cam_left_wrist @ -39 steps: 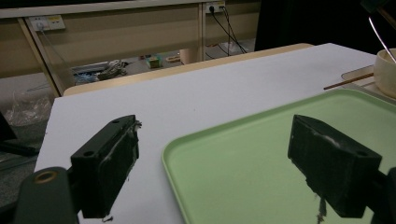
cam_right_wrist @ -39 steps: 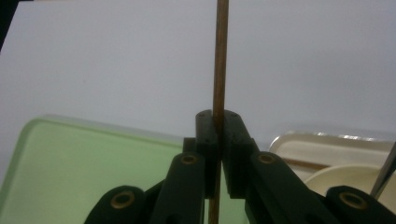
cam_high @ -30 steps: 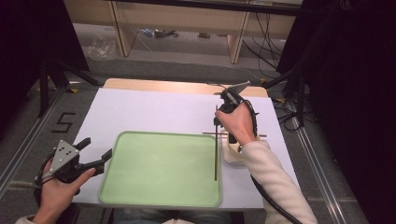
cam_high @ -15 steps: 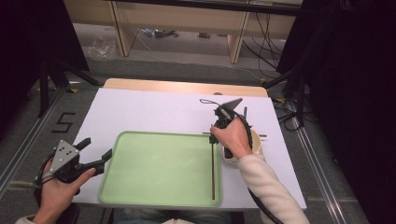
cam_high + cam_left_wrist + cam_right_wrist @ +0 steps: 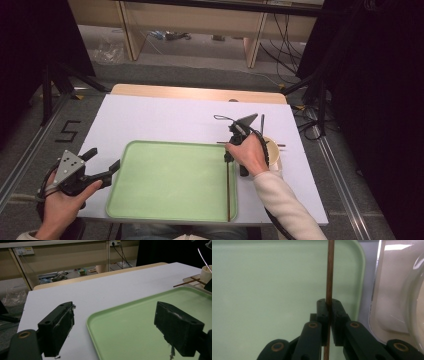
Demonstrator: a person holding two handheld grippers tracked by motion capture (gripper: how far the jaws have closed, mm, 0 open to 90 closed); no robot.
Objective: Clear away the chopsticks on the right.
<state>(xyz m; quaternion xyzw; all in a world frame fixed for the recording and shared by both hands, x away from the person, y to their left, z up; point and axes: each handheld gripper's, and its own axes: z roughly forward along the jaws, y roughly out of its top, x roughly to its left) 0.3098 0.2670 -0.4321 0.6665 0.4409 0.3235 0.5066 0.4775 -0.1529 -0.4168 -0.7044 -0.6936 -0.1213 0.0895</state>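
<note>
At the near left corner of the worktop (image 5: 165,117) you held your left claw (image 5: 117,332) spread wide and gripping nothing, its jaws straddling the left rim of the green tray (image 5: 170,180) without touching it. The tray sat along the near edge of the worktop, its floor bare apart from what your other hand had brought over it.

Toward the tray's right edge, your right claw (image 5: 328,306) was pressed together on a thin brown chopstick (image 5: 228,192), which ran along the inside of that right rim and pointed to the near edge. In the right gripper view the stick passed straight up between the jaws with the tray floor behind it. Whether its far tip already rested on the tray could not be told.

Just beyond the tray's right edge stood a pale cup (image 5: 272,150) on a clear plastic dish (image 5: 387,297), with another chopstick (image 5: 183,283) lying across it.

By my reading, you were setting the stick down in the tray. The next move called for lowering it flat, then parting the jaws so it would not roll.
</note>
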